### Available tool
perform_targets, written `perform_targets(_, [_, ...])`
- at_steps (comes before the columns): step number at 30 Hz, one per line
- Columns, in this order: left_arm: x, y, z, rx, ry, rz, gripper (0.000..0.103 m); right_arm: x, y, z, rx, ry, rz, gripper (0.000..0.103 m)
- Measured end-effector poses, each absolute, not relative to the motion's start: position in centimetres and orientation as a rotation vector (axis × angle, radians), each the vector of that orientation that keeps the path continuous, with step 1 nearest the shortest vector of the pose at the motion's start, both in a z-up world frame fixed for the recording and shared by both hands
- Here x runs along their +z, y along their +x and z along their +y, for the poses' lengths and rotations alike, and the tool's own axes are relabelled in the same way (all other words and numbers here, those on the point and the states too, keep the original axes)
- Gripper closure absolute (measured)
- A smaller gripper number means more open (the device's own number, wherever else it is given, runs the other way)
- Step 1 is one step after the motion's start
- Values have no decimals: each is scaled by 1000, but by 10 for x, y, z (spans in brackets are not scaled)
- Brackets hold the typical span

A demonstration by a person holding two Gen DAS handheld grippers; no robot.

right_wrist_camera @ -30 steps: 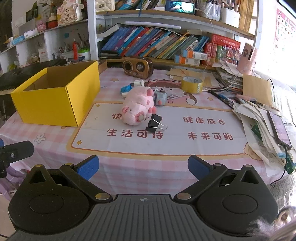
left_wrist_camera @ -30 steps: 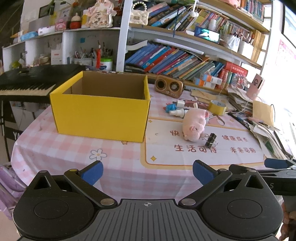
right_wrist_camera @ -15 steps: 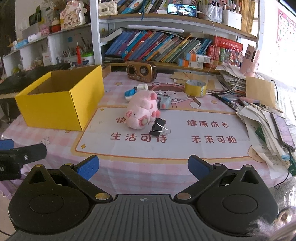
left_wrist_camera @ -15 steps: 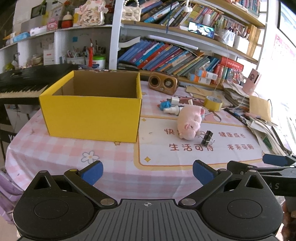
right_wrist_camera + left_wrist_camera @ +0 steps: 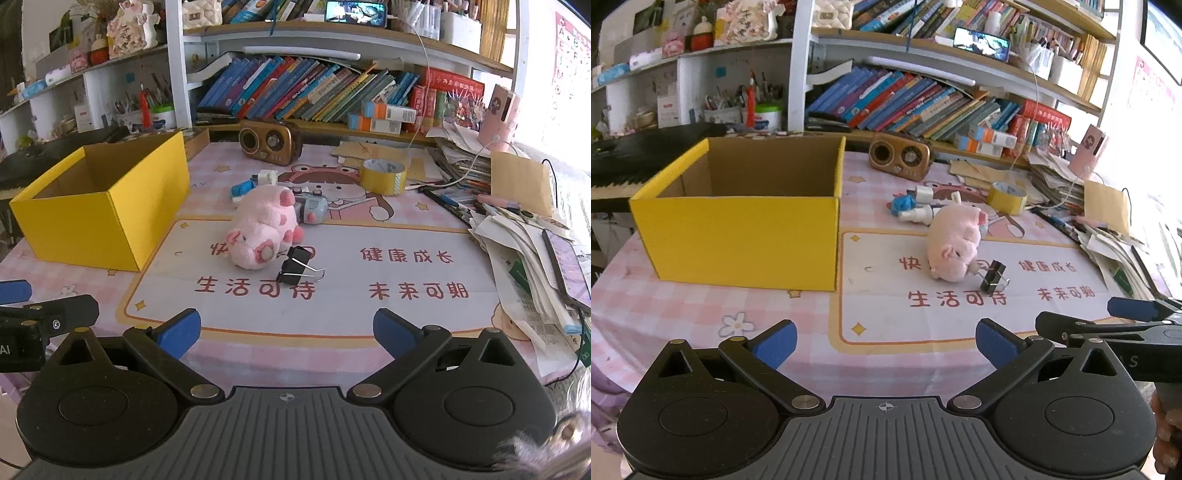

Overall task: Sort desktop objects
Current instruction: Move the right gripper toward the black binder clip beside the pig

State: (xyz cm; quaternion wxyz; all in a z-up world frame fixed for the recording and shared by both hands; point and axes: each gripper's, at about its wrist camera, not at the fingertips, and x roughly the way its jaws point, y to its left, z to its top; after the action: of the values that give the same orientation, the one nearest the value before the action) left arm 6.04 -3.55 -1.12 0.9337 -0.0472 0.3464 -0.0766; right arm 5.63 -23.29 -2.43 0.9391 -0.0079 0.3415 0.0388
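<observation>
Bare mat (image 5: 369, 314) (near edge) between spread right gripper (image 5: 286, 330) fingers and binder clip (image 5: 295, 266)

Yellow box (image 5: 738, 236); pink pig (image 5: 264, 230); black clip (image 5: 295, 266).

home study corner: crowded bookshelves (image 5: 923, 99) behind a tabletop (image 5: 110, 280) in pink checked cloth, piano keyboard (image 5: 624, 166) at left, retro radio (image 5: 269, 142), paper piles (image 5: 524, 251), pen pots (image 5: 720, 110).
</observation>
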Motion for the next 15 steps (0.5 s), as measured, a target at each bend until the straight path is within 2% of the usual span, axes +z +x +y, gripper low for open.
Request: perform_targets(15, [-14, 97, -60, -185, -124, 713, 0, -29, 103, -254, 135, -27, 720, 5])
